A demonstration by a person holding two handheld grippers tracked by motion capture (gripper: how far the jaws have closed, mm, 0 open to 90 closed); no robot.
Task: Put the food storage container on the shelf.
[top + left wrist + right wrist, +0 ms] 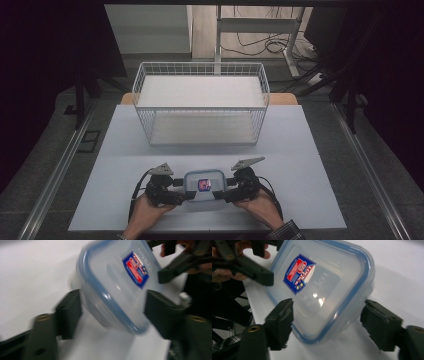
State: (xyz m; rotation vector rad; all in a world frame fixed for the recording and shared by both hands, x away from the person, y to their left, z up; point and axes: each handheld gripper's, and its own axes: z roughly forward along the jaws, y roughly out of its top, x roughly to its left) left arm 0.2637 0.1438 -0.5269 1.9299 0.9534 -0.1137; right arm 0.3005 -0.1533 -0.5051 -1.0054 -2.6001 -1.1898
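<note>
Plastic box with a blue-edged lid sits near the front of the white table. Left gripper and right gripper each hug an end, jaws squeezing it. Lift both together, keeping it level. Behind stands a wire basket; its tall front wall is in the way.
</note>
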